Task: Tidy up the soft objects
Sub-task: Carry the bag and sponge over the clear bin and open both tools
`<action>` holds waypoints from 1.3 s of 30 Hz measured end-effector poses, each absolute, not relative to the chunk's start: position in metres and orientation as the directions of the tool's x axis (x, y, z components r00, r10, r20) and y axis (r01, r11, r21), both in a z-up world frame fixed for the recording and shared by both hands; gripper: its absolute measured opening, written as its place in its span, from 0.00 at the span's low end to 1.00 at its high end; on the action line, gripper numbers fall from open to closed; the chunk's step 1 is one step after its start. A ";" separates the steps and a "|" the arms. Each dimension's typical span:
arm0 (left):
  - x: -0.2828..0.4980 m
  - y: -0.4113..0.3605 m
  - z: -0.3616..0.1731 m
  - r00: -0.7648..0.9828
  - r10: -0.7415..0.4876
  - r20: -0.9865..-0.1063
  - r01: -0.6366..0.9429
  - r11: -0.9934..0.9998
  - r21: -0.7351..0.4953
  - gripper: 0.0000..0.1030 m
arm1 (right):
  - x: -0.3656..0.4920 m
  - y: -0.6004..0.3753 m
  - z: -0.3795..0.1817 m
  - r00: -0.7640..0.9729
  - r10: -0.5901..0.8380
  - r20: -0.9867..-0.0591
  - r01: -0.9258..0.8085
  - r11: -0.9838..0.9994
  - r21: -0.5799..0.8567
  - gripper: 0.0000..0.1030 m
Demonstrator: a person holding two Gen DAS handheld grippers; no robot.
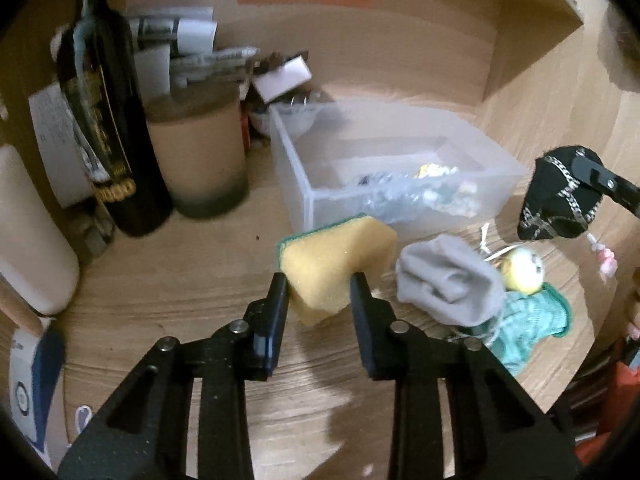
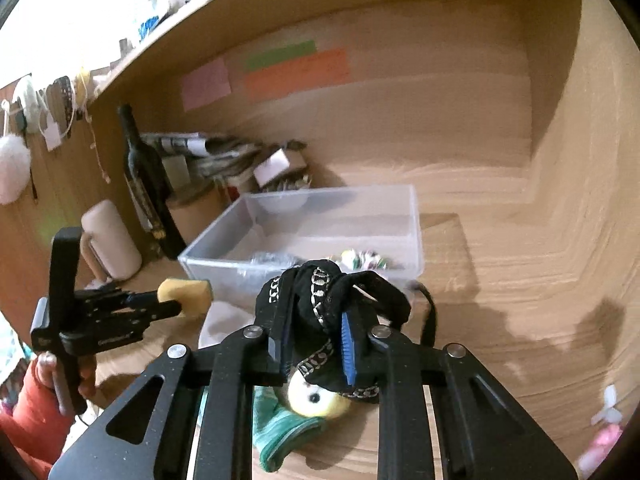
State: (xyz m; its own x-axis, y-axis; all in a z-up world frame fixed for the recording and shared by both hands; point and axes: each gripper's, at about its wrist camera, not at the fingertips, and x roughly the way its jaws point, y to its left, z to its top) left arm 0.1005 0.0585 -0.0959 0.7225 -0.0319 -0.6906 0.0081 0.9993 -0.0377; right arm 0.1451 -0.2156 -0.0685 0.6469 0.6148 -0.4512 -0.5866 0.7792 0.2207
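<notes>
A dark wine bottle (image 1: 105, 136) is seen standing upright at the back left of the wooden desk (image 1: 192, 280), with a tan cylindrical canister (image 1: 198, 152) just beside it on its right. A cream jug (image 2: 112, 240) with a handle is placed further left. Behind the canister, folded newspapers (image 1: 188, 40) and a small open cardboard box (image 1: 282, 78) are piled against the back panel. Pink (image 2: 206, 84), green (image 2: 280, 55) and orange (image 2: 296, 73) paper notes are stuck on that panel. A white pompom (image 2: 13, 168) is hung on the side wall at the left, below a shelf crowded with blurred small items
</notes>
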 end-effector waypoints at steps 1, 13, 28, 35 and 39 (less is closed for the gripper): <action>0.098 0.057 -0.093 0.729 -0.029 -0.684 0.010 0.999 -0.031 0.30 | 0.145 -0.217 -0.065 0.655 0.613 -0.441 -0.584 0.782 0.219 0.17; 0.101 0.048 -0.035 0.844 -0.029 -0.535 0.016 0.999 -0.029 0.30 | 0.144 -0.218 -0.023 0.712 0.637 -0.296 -0.605 0.770 0.204 0.17; 0.173 0.048 -0.035 0.830 -0.003 -0.558 -0.012 1.000 -0.024 0.30 | 0.188 -0.189 -0.017 0.719 0.621 -0.312 -0.604 0.781 0.161 0.17; 0.207 0.043 -0.055 0.775 -0.009 -0.632 0.002 1.000 -0.011 0.30 | 0.219 -0.168 -0.032 0.694 0.599 -0.399 -0.595 0.790 0.152 0.17; 0.224 0.037 -0.071 0.739 0.000 -0.674 0.010 1.000 0.011 0.30 | 0.234 -0.156 -0.042 0.679 0.583 -0.446 -0.593 0.794 0.135 0.17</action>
